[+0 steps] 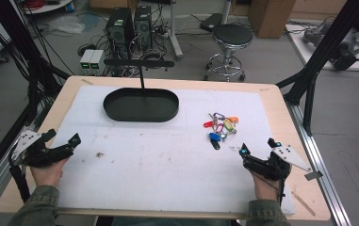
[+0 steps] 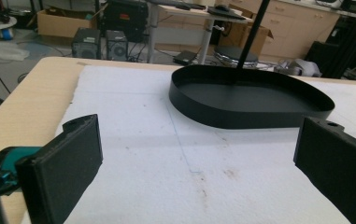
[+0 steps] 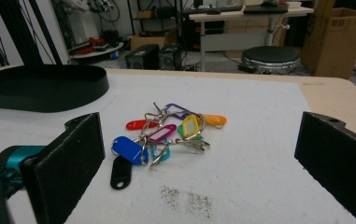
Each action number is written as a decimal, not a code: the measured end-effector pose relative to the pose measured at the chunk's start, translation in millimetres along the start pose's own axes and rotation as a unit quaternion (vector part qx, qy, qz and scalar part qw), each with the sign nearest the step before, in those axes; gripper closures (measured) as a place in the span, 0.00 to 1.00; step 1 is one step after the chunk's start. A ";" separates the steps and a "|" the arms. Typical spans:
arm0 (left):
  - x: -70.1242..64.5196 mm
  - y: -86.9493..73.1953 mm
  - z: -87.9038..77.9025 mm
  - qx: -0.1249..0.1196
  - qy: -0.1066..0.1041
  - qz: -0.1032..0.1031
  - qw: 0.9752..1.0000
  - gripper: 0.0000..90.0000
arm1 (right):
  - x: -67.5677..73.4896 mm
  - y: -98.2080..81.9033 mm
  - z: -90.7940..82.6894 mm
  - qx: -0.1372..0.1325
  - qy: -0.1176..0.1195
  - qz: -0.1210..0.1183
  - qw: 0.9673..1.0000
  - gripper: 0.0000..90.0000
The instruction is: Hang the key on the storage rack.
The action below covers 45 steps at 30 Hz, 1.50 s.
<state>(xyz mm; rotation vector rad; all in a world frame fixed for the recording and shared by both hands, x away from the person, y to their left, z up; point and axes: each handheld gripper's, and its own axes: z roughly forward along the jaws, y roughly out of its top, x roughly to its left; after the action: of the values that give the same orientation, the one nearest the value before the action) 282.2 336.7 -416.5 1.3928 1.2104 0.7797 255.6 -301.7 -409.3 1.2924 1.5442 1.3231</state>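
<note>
A bunch of coloured key tags on metal rings (image 1: 220, 128) lies on the white mat right of centre; in the right gripper view the key tags (image 3: 166, 135) sit just ahead of the jaws. My right gripper (image 1: 257, 149) rests near the table's front right, open and holding nothing, a short way behind the tags. A black oval tray (image 1: 141, 104) with an upright post stands at the back centre, and the tray (image 2: 250, 95) lies ahead in the left gripper view. My left gripper (image 1: 64, 141) is at the front left, open and empty.
A white mat (image 1: 158, 155) covers most of the wooden table (image 1: 281, 99). Small dirt marks (image 1: 100, 154) spot the mat. Beyond the table stand a stool (image 1: 231, 44), computer towers (image 1: 130, 26) and cardboard boxes. Black frame struts rise at both sides.
</note>
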 end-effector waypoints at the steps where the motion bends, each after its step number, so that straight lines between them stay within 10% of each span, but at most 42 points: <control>1: -0.8 -0.2 0.4 0.002 -0.002 0.000 1.000 0.02 | -0.2 0.1 -0.3 -0.002 0.001 0.002 1.000 0.01; 23: -2.1 -0.8 2.9 0.004 -0.012 0.001 1.000 0.02 | 2.0 -0.3 2.0 0.006 -0.002 -0.004 1.000 0.01; 45: -0.9 -0.1 1.2 -0.004 0.002 0.008 1.000 0.02 | 8.4 23.7 40.1 0.041 -0.001 -0.033 0.999 0.01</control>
<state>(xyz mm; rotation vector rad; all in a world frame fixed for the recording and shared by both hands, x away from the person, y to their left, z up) 283.1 335.5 -416.8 1.3973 1.1999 0.7983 296.9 -284.0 -394.2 1.2807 1.6411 1.2269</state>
